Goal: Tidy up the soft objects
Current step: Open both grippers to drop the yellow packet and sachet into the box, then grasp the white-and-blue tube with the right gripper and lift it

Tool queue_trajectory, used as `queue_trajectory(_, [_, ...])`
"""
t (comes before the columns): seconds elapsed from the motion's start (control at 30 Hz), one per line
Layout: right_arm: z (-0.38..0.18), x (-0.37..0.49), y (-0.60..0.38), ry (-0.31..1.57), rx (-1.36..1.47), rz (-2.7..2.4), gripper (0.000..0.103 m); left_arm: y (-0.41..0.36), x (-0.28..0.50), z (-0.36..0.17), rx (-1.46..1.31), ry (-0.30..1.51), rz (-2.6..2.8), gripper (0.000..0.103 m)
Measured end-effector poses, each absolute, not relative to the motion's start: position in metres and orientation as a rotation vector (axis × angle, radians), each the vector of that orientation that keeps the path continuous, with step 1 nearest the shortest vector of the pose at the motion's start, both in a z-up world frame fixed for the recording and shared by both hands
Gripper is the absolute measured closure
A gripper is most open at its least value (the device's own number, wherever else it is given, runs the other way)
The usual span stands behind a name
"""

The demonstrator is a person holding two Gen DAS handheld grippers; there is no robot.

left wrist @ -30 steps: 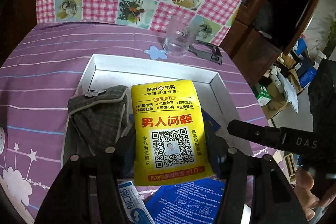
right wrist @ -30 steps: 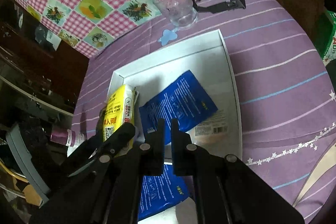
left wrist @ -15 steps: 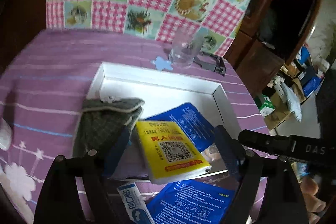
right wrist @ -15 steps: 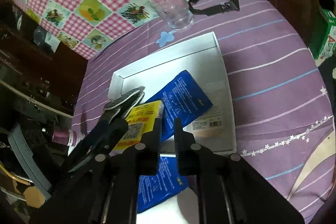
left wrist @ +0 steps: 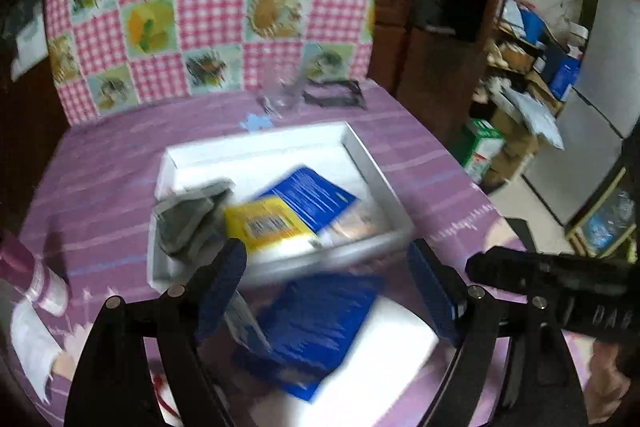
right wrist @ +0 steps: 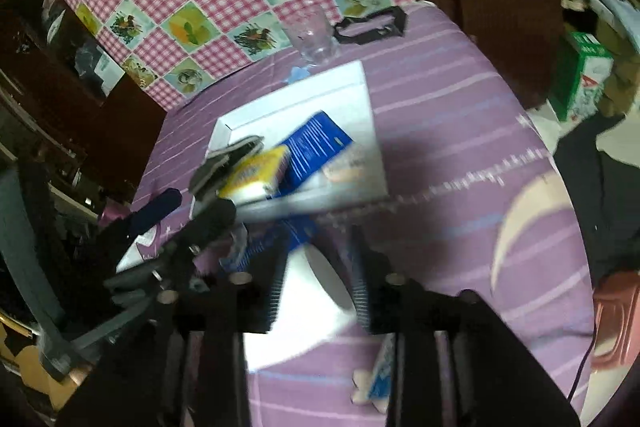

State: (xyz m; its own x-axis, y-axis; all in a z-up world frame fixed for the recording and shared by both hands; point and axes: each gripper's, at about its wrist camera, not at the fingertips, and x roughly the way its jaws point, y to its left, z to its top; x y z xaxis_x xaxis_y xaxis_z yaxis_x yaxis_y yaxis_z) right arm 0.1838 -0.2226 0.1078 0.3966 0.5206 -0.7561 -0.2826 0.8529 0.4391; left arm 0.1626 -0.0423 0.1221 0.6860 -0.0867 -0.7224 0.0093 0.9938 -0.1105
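- Your left gripper (left wrist: 328, 267) hangs over the near edge of the white box (left wrist: 384, 187) with its jaws set wide and nothing pinched between its blue pads (left wrist: 430, 287).
- Your right gripper (right wrist: 318, 281) has its jaws opening at a middling gap; only white paper and purple cloth show between them, and nothing is gripped.
- The yellow packet (left wrist: 268, 223) lies flat in the white box near its front wall, a soft pouch with a dark printed panel on its face; motion blur hides the lettering.
- A grey checked fabric pouch (left wrist: 188, 215) sits crumpled in the box's left corner, touching the yellow packet's left edge.
- A blue packet (left wrist: 310, 195) with fine white print lies tilted behind the yellow one, which partly overlaps it.
- A second blue packet (left wrist: 316, 327) rests outside the box on a white sheet (left wrist: 392, 343), just in front of the box.
- The box stands on the purple striped tablecloth (left wrist: 100, 163); a clear glass (left wrist: 280, 95) stands beyond its far wall.
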Motion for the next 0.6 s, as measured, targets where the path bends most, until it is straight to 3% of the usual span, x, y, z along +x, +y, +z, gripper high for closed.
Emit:
queue_trajectory(0.5, [0.019, 0.131, -0.234, 1.121, 0.045, 0.339, 0.062, -0.092, 0.162, 0.091, 0.036, 0.968, -0.057, 0.020])
queue_trajectory(0.6, [0.012, 0.119, -0.223, 1.068, -0.088, 0.319, 0.062, -0.092, 0.163, 0.089, 0.043, 0.974, -0.047, 0.020])
